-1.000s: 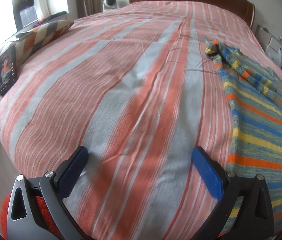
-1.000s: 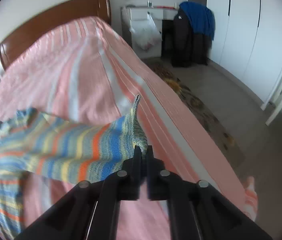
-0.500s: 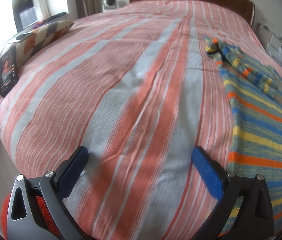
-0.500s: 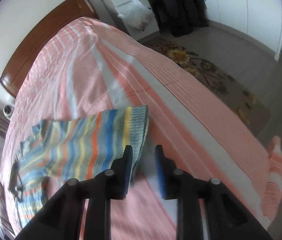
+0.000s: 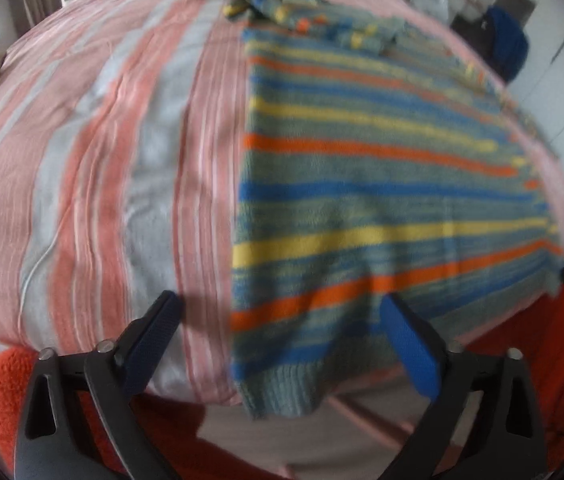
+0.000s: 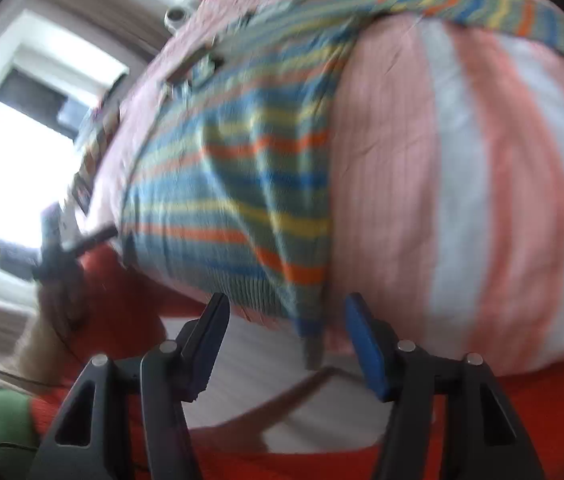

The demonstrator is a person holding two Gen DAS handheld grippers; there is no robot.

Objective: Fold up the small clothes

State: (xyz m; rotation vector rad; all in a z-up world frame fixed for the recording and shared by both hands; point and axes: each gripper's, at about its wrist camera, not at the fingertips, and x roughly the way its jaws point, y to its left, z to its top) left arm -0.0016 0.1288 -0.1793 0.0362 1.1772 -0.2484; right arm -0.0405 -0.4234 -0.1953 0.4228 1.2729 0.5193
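Left wrist view: the striped sweater (image 5: 381, 184) is lying flat on the bed (image 5: 94, 152), covering the right-hand part of the pink-and-grey striped bedspread, with its ribbed hem (image 5: 282, 392) hanging over the near edge. The left gripper (image 5: 285, 340) is hovering above that hem; its jaws are standing spread and have just been narrowing. The left edge of the sweater is falling between the two fingers, but neither pad is pressing on the knit. The left finger (image 5: 154, 336) is sitting over bare bedspread, the right finger (image 5: 409, 352) over the lower stripes of the sweater. A bunched sleeve (image 5: 301, 16) is lying folded across the far end of the garment. Orange clothing (image 5: 2, 384) of the person is showing below the bed edge.

Right wrist view: the picture is blurred. The right gripper (image 6: 285, 344) is pointing down at the near edge of the bed, its jaws parted and having just been opening. The near right corner of the sweater (image 6: 242, 184) is hanging between the fingers; whether a pad is touching it cannot be told, but nothing is being pinched. The other sleeve (image 6: 501, 16) is stretching out across the bedspread towards the upper right. The left gripper (image 6: 58, 252) is appearing at the left edge of the sweater, in front of a bright window (image 6: 14, 168).
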